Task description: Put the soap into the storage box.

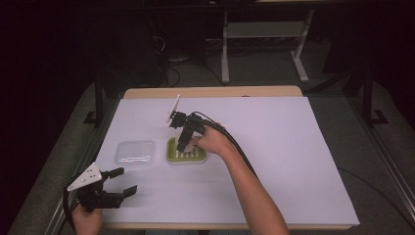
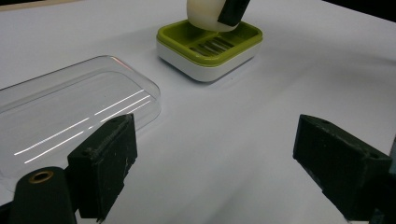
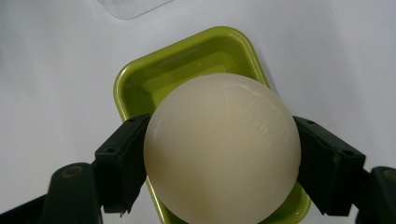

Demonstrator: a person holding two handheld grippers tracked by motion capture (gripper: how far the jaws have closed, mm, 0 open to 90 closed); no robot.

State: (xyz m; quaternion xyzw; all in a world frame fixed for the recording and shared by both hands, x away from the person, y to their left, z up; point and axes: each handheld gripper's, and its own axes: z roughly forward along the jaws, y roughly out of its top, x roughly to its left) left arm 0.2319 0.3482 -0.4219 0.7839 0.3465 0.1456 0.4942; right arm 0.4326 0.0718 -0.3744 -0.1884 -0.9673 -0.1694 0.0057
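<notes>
we had the right tool [image 3: 219, 158] clamped on a pale round bar of soap [image 3: 222, 149], its jaws pressed against both sides, holding it just over the green soap dish [image 3: 140, 81] near the middle of the desk [image 1: 274, 147]. we judged this the placing step: the soap hung above the slotted tray, perhaps not yet seated. next we would need to lower it straight down, then ease the jaws apart. the left tool [image 2: 215, 154] waited wide open and empty near the desk's front edge, beside the clear plastic lid [image 2: 70, 107].
</notes>
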